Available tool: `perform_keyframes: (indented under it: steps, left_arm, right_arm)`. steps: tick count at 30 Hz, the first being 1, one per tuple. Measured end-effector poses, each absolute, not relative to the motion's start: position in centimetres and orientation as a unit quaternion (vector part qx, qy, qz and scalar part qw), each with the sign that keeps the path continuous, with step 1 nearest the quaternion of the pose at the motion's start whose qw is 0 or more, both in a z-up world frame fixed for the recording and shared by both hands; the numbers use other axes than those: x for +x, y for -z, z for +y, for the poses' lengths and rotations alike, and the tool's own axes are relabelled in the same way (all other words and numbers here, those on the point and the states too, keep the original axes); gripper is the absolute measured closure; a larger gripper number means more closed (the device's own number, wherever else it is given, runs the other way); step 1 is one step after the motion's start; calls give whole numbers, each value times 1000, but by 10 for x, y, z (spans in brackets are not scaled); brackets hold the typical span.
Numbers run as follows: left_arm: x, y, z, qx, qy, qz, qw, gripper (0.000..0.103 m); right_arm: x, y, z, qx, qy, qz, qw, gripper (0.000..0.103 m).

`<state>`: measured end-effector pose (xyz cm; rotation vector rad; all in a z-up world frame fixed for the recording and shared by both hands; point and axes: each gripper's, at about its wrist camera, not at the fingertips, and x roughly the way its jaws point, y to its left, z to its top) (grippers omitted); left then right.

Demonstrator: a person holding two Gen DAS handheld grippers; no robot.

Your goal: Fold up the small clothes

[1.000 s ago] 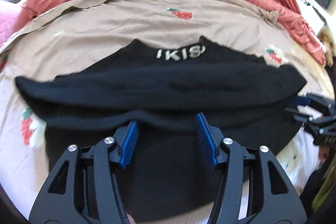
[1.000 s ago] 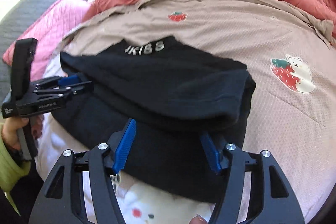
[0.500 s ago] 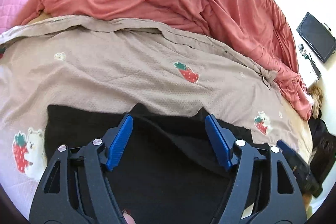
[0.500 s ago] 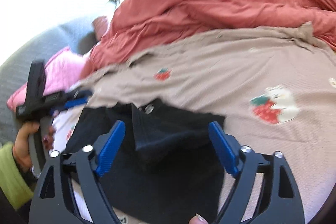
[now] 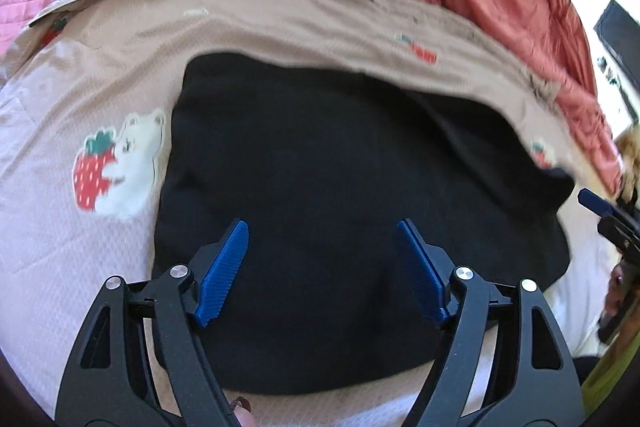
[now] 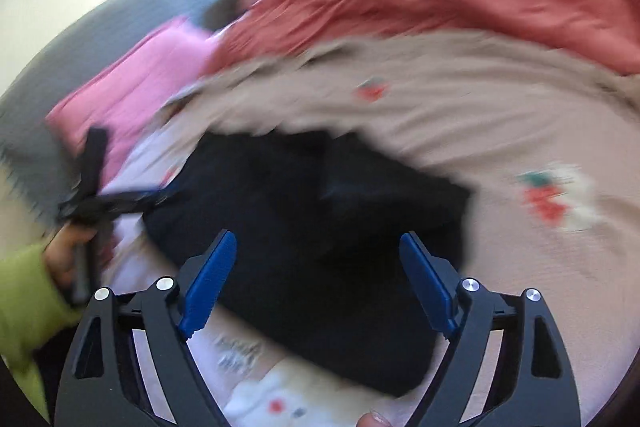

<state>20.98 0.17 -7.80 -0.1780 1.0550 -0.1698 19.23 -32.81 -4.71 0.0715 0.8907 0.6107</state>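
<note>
We hover both left tongs [image 5: 322,259] and right tongs [image 6: 316,271] wide apart, empty, over the folded black fabric garment [image 5: 340,187], long axis left-right, left nearer.

The right wrist view is smeared by motion throughout: the black garment [image 6: 320,227] shows no clean edge or fold line, the strawberry print [image 6: 548,199] on the bedcover [image 6: 460,99] is a streak, and the left tongs [image 6: 120,201] at the far left are a dark blur, so their opening cannot be read there. In the left wrist view the right tongs [image 5: 612,223] are cut off by the right edge, leaving only a blue tip. The garment's far edge [image 5: 360,75] is soft, and its near edge is partly hidden behind the tong arms.
</note>
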Motion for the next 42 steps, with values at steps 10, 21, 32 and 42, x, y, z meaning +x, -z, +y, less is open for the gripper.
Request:
perform_keyframes:
  steps: [10,21,32,42]
  left_arm:
    - [196,81,-9,-49,75,496,864,24]
    - [173,64,28,-97,41,478,872,23]
    - [156,83,71,-159,45,488,857,23]
    - [157,96,73,-198,79,491,845,47]
  right_arm:
    - [236,78,-309,8,-196,393,899,20]
    - [231,49,-396,116,-67,352,926,11]
    - [180,78,-384,95,-63,454,884,39]
    - [163,96,-372,149,-89,474,864,63]
